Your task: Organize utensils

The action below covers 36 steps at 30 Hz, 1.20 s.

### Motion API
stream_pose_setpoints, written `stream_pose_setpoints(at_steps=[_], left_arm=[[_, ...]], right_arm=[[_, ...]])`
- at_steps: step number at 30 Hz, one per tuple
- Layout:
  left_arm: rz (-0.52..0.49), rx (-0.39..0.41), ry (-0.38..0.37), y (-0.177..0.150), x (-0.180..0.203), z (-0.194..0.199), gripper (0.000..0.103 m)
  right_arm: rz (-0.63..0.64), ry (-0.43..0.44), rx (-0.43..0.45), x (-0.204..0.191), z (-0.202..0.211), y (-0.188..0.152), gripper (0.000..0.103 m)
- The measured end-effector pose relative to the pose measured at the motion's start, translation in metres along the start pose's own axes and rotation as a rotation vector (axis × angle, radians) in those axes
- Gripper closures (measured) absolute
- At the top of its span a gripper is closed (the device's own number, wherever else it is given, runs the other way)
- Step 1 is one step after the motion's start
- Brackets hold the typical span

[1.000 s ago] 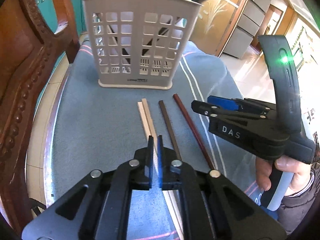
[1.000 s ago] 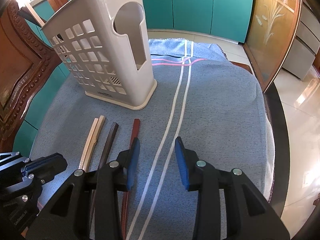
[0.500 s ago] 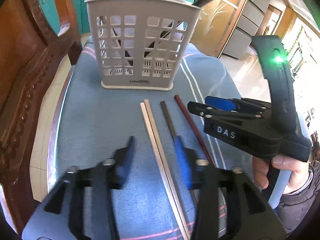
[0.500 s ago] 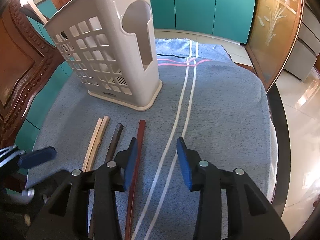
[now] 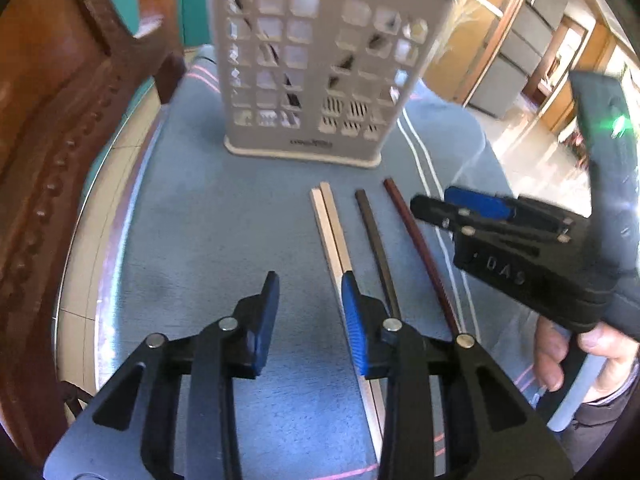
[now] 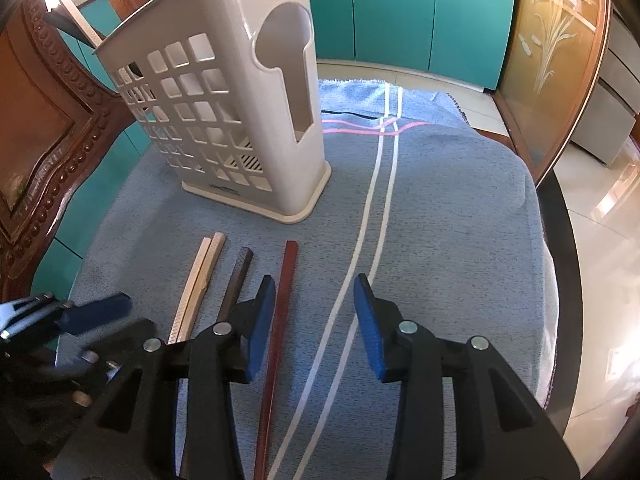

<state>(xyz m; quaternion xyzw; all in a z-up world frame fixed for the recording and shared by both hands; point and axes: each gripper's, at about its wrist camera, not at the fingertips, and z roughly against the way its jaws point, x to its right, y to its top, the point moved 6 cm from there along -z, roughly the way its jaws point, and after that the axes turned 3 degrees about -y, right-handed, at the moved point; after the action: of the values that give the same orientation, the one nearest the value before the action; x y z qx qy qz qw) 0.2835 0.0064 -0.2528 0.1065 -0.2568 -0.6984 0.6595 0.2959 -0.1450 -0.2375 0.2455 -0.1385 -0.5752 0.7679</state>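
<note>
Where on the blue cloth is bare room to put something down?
Free: the cloth right of the white stripes, up to the table edge, and the patch left of the pale chopsticks, below the basket. Crowded: the chopstick row in front of the basket.

The left tongs [image 5: 308,292], clamped together a second ago, sprang wide and are now closing on nothing.

wrist cams | angled down, close | share holder [image 5: 320,72], chopsticks [image 6: 200,276]

bare cloth [image 6: 440,240] right of basket [image 6: 224,120]; chopsticks [image 6: 280,300] lie ahead.
</note>
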Motion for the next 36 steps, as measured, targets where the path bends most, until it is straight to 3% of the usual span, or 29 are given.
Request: stream_pose_setpoints(at_steps=[2, 18, 22, 23, 25, 26, 31, 36], left_arm=[[-0.009, -0.028, 0.014, -0.004, 0.002, -0.010, 0.070], [0.013, -0.022, 0.034, -0.002, 0.003, -0.010, 0.071], [0.021, -0.023, 0.032, -0.002, 0.004, -0.007, 0.069], [0.021, -0.023, 0.034, -0.002, 0.001, -0.010, 0.068], [0.016, -0.022, 0.047, -0.001, -0.002, -0.014, 0.068], [0.009, -0.021, 0.057, 0.000, -0.001, -0.016, 0.068], [-0.028, -0.008, 0.110, 0.003, 0.004, -0.021, 0.069], [-0.031, -0.001, 0.127, 0.009, 0.008, -0.024, 0.069]], right_arm=[[0.000, -0.002, -0.002, 0.001, 0.001, -0.001, 0.062], [0.064, -0.005, -0.022, -0.013, -0.009, -0.009, 0.062], [0.132, -0.060, -0.014, -0.019, -0.013, -0.012, 0.063], [0.131, -0.060, -0.016, -0.018, -0.013, -0.013, 0.065], [0.135, -0.058, -0.026, -0.018, -0.011, -0.013, 0.085], [0.138, -0.057, -0.033, -0.017, -0.011, -0.013, 0.089], [0.144, -0.079, -0.040, -0.006, -0.008, -0.012, 0.096], [0.139, -0.089, -0.039, 0.000, -0.008, -0.012, 0.094]])
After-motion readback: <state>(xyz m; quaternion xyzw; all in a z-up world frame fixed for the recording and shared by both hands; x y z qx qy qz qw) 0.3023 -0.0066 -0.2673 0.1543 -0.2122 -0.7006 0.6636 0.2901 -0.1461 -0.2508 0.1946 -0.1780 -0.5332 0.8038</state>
